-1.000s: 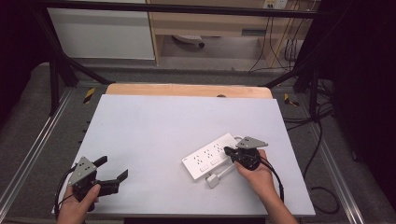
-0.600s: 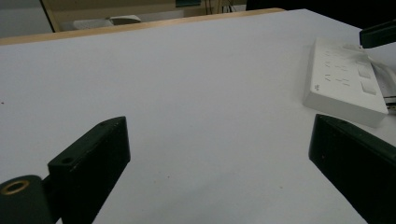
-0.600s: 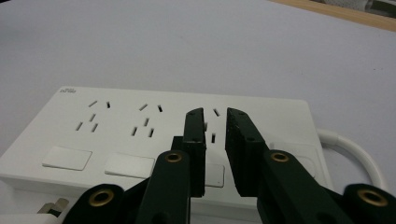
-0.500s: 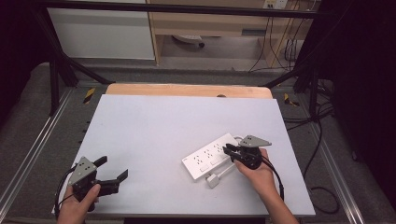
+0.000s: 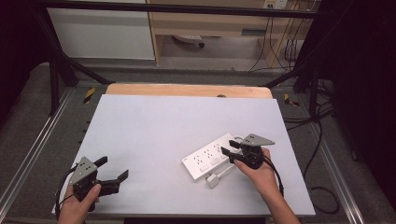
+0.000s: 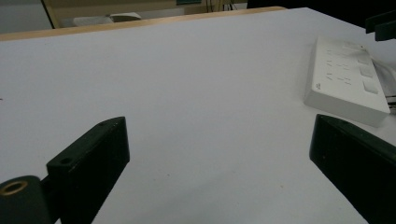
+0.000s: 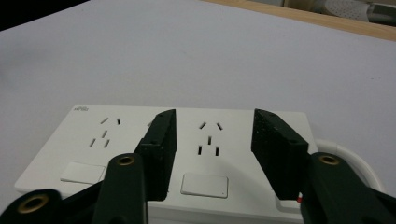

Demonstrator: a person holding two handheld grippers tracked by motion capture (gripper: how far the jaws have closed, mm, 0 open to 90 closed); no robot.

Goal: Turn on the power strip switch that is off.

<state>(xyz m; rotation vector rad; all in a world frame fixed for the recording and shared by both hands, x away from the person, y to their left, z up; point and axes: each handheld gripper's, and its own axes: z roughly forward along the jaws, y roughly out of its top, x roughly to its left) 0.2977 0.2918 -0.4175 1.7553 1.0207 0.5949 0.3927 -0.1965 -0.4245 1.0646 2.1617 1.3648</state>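
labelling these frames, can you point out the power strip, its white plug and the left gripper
power strip (image 5: pixel 208 157): high view, middle of its socket face.
white plug (image 5: pixel 213 180): high view, plug body near the strip's near edge.
left gripper (image 5: pixel 113 173): high view, midway between its open jaw tips.

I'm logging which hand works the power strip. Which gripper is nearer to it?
Right. The right gripper hangs open just over the white power strip. The left gripper is open, well off near the table's near-left corner.

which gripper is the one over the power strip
The right gripper, at the table's right side: its open jaws hang over the white power strip, framing one socket group in its own view. The left gripper sits apart near the front left corner, jaws wide over bare table.
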